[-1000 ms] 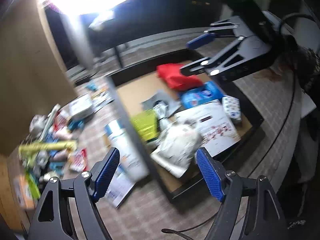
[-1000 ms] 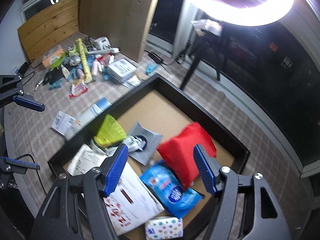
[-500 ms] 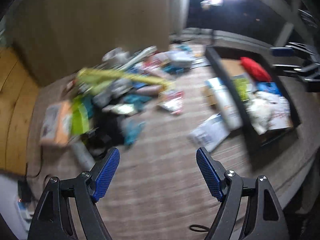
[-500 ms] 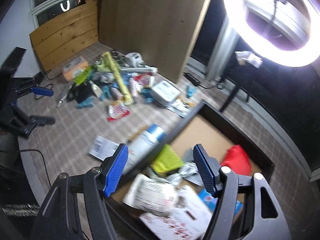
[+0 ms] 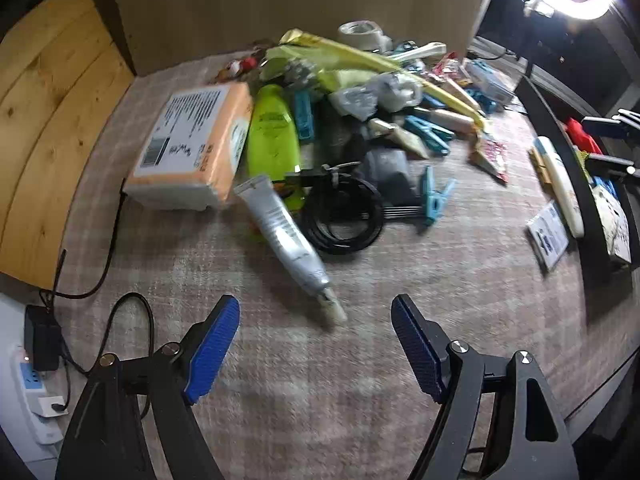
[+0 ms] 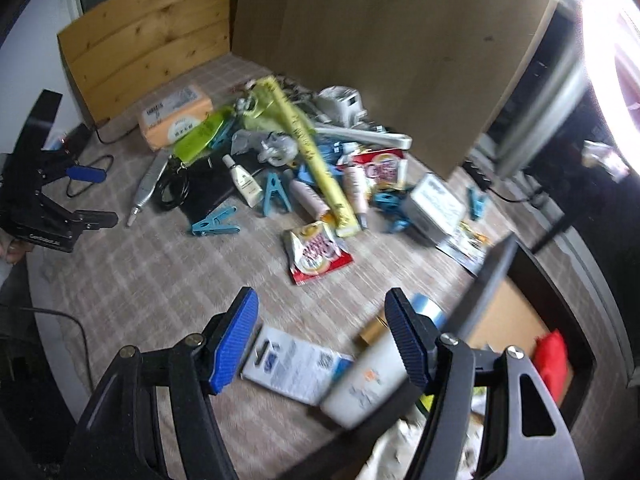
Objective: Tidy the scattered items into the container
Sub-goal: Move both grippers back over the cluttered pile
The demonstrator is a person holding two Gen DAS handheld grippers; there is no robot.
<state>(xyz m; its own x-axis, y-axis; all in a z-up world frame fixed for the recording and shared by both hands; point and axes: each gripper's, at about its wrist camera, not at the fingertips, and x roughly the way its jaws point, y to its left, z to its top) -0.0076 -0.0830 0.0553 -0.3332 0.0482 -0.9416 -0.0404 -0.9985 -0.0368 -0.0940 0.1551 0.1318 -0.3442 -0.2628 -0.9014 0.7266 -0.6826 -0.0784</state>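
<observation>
Our left gripper (image 5: pixel 316 344) hangs released, both blue pads apart with nothing between them, over a bare stretch of the checked tablecloth (image 5: pixel 360 380). Just ahead lies a silver tube (image 5: pixel 286 236), nozzle toward us, overlapping a black cable coil (image 5: pixel 344 216). Behind these sit a green bottle (image 5: pixel 272 136) and an orange pack (image 5: pixel 192 144) with a barcode label; its print is too small for us to read. Farther back the scattered pile (image 5: pixel 380 92) reaches the brown board.

Our right gripper (image 6: pixel 322 336) is likewise released and holds nothing, above a white leaflet (image 6: pixel 296 364) and a white bottle (image 6: pixel 368 380) that lies against the near wall of the black container (image 6: pixel 492 276) at the table's right edge. A red pouch (image 6: pixel 554 356) lies inside it. Open cloth spreads from the leaflet to a red snack packet (image 6: pixel 318 256); its lettering is blurred. A blue clothes peg (image 6: pixel 214 222) lies apart from the pile.
</observation>
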